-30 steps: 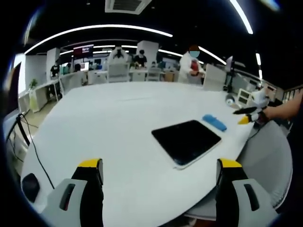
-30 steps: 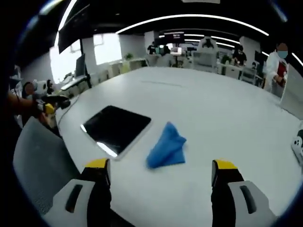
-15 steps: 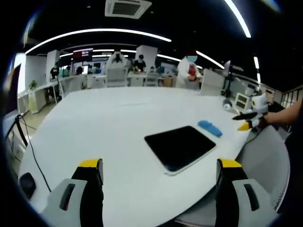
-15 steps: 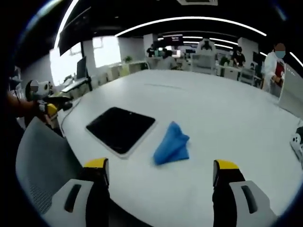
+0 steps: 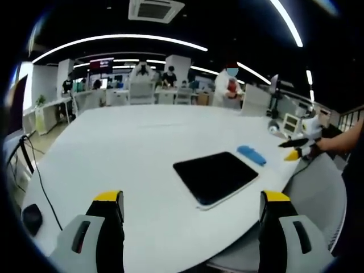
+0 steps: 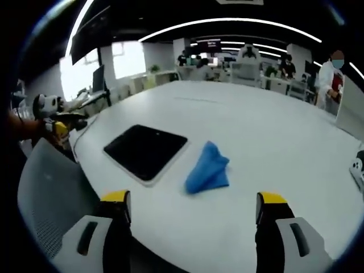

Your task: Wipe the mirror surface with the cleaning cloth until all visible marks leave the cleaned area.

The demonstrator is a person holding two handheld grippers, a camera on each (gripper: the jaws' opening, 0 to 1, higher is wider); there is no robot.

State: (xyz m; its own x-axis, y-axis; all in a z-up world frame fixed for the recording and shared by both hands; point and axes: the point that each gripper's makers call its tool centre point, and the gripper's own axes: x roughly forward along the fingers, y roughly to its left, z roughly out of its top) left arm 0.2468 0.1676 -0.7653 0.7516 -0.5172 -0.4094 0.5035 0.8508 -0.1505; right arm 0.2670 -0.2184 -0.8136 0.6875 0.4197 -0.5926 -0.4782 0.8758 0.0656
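Holding both grippers back from the table (image 6: 273, 131), jaws spread and empty, we see the mirror (image 6: 145, 151) near the edge and the cloth (image 6: 209, 169) just beside it. Our worry: a careless grab could nudge the mirror off.

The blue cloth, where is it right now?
In the right gripper view, the blue cloth lies crumpled on the white table, just right of the dark mirror, not touching it.
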